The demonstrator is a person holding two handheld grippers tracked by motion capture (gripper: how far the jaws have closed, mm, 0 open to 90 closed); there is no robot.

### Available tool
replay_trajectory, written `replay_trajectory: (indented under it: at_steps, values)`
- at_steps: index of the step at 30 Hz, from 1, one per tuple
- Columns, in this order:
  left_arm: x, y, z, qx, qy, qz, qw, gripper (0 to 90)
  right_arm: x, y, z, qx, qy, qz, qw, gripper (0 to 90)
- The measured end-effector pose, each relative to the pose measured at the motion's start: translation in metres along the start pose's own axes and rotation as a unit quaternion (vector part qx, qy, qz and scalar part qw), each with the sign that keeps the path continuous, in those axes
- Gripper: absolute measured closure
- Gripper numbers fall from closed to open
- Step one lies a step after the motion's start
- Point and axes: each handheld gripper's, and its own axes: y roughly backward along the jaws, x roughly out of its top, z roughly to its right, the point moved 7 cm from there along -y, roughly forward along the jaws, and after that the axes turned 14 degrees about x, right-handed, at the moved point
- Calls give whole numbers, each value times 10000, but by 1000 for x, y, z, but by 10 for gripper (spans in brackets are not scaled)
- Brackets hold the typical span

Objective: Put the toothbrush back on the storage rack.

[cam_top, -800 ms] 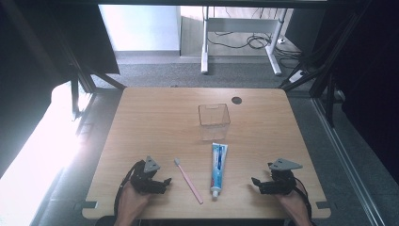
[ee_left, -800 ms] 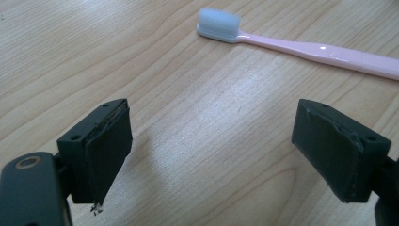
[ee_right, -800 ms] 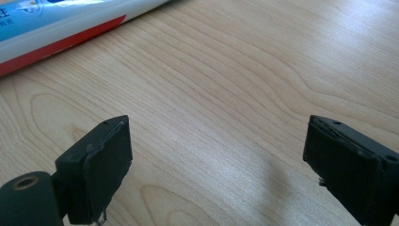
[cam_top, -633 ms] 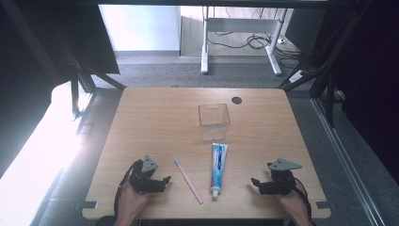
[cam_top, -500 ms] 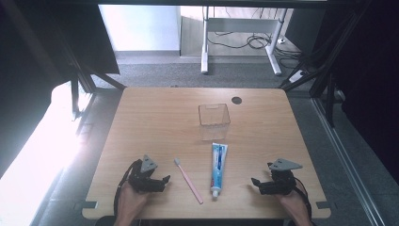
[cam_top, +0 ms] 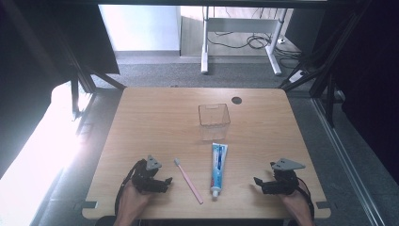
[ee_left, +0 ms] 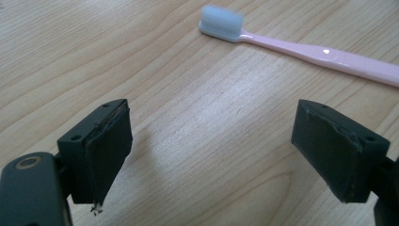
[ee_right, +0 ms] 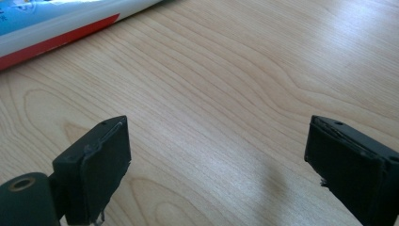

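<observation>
A pink toothbrush with pale bristles lies on the wooden table, just right of my left gripper. In the left gripper view the toothbrush lies beyond the wide-apart jaws, and the left gripper is open and holds nothing. A blue and white toothpaste tube lies at the middle front, cap toward the near edge. My right gripper rests on the table to its right. The right gripper is open and bare, with the tube at the upper left of its view. A clear plastic cup stands behind the tube.
A round dark cable hole sits near the table's far edge. Black frame posts stand at both sides of the table. A white desk frame and cables lie on the floor beyond.
</observation>
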Motion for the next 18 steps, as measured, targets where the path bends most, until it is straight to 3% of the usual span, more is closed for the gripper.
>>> replay_trajectory:
  at_steps: [3, 10, 18]
  values:
    - [2, 3, 1, 10, -49, 37, 10000, 157, 0, 1, 1, -5, -21, 18, 10000, 78]
    - [1, 5, 4, 60, -200, -51, 9998, 309, 1, 1, 1, -12, -5, 31, 10000, 80]
    - [5, 12, 7, -128, -175, 52, 9998, 461, 0, 1, 1, -33, -3, 32, 10000, 84]
